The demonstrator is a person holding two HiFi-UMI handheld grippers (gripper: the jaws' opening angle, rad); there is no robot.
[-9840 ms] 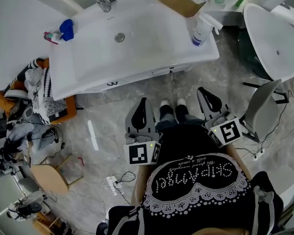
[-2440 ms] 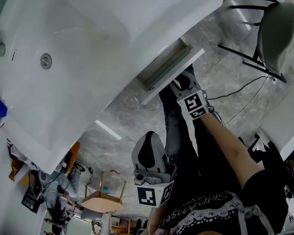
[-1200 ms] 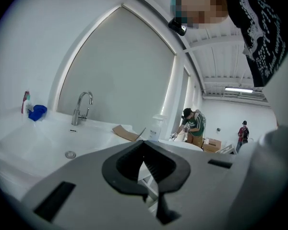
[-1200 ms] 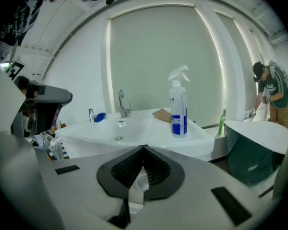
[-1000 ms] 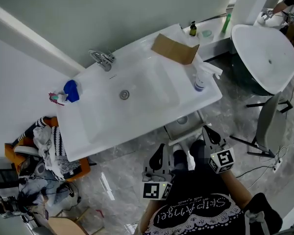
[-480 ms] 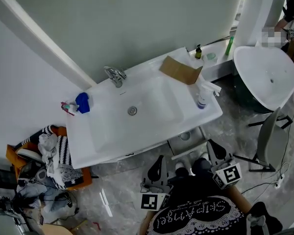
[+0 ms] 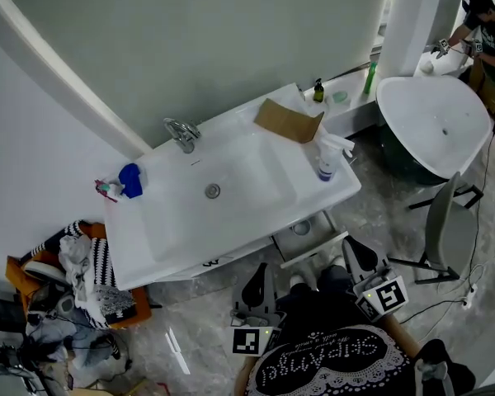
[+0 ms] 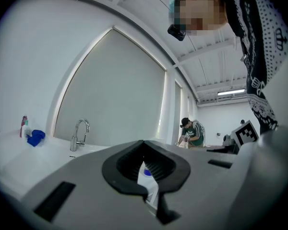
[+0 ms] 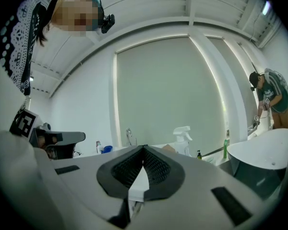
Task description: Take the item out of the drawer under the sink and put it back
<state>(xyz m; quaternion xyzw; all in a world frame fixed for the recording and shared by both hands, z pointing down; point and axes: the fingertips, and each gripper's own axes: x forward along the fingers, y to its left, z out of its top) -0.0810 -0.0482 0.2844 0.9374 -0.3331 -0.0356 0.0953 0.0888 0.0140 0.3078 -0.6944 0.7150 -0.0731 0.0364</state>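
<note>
Under the white sink (image 7: 173,221) the drawer (image 7: 312,239) stands pulled out at the right end. A small round grey item (image 7: 302,228) lies inside it. My left gripper (image 7: 261,268) is held in front of my body, below the sink's front edge, shut with nothing in it. My right gripper (image 7: 347,242) is just below and right of the drawer's front, also shut and empty. In the left gripper view the left gripper (image 8: 144,143) points level over the sink top. The right gripper (image 9: 144,147) likewise points level in its own view.
On the sink top stand a spray bottle (image 7: 325,162), a piece of cardboard (image 7: 287,120), a faucet (image 7: 180,132) and a blue cloth (image 7: 131,180). A white tub (image 7: 433,122) and a chair (image 7: 440,221) are at the right, an orange basket of clutter (image 7: 70,266) at the left. Another person (image 7: 488,27) works at the far right.
Both grippers have risen a little in front of my body, the right one more. Their jaws stay shut. The drawer stays open.
</note>
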